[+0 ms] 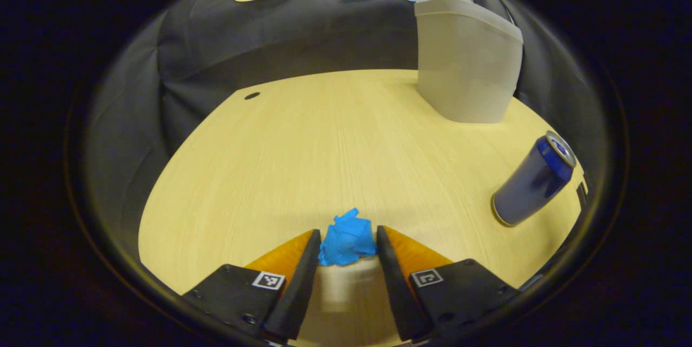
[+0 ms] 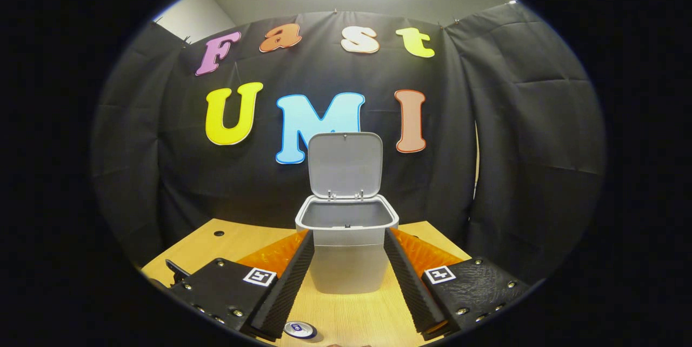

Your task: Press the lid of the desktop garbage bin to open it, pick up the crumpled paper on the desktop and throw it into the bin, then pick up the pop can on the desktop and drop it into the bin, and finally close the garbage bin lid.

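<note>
So in the left gripper view, the left tool is hanging low over the desk with its jaws spread, and the crumpled paper, a bright blue wad, is sitting right in the gap between the two fingertips. It's lying on the wood, and I honestly can't tell if either finger is touching it yet, so I'm calling that tool open around it rather than gripping. Off to the right the pop can, dark blue with a silver top, is standing on the desk, looking tilted from the lens curve, well apart from the paper. The garbage bin is sitting farther back on the right near the wall.

In the right gripper view, the right tool is also sitting wide open, holding nothing, pointing straight at the bin, which is standing beyond the fingers at the back of the desk. Its lid is standing upright, swung fully open. The can's top is peeking in at the bottom edge, by the left finger.
</note>
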Demonstrator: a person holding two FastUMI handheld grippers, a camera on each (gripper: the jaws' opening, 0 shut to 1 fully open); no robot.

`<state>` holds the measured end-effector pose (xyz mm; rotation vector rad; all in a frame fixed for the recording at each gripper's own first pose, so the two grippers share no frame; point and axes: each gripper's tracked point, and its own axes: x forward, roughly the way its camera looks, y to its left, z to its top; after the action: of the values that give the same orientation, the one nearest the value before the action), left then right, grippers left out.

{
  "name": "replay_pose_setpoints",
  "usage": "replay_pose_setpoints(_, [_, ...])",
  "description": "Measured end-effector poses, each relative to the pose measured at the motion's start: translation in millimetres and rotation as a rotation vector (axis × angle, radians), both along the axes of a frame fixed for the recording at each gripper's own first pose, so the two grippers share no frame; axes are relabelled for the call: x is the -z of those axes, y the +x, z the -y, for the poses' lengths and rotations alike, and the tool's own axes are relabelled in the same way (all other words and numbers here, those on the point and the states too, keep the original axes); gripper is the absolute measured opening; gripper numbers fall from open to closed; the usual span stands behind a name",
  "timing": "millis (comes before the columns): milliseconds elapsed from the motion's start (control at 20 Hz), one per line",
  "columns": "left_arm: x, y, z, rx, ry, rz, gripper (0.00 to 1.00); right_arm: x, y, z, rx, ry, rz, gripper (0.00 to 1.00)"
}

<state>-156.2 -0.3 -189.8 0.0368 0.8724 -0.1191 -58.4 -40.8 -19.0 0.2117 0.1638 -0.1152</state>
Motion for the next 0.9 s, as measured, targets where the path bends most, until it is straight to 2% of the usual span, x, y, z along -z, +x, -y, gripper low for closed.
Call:
replay_pose_setpoints(100, [2, -1, 2, 0.004, 0.002, 0.003, 0.59, 2, -2, 7, 0.016, 0.001, -0.002, 0.84])
replay_pose_setpoints(150, [3, 0, -2, -0.010, 0.012, 0.007, 0.55, 3, -4, 9, 0.023, 0.005, -0.007, 0.84])
replay_pose_setpoints(200, [2, 1, -2, -0.020, 0.002, 0.011, 0.41, 3, -5, 11, 0.026, 0.013, -0.008, 0.84])
replay_pose_setpoints(300, [3, 1, -2, -0.029, 0.004, 0.017, 0.39, 2, -6, 14, 0.037, 0.018, -0.006, 0.84])
replay_pose_setpoints(450, [3, 2, -3, -0.032, -0.001, 0.017, 0.28, 3, -8, 18, 0.043, 0.009, -0.002, 0.84])
replay_pose_setpoints(500, [1, 2, -1, -0.034, -0.011, 0.017, 0.19, 3, -8, 19, 0.042, 0.009, -0.002, 0.84])
replay_pose_setpoints(900, [-37, 33, 17, -0.025, -0.051, 0.147, 0.21, 2, 0, 22, 0.022, -0.028, 0.013, 0.84])
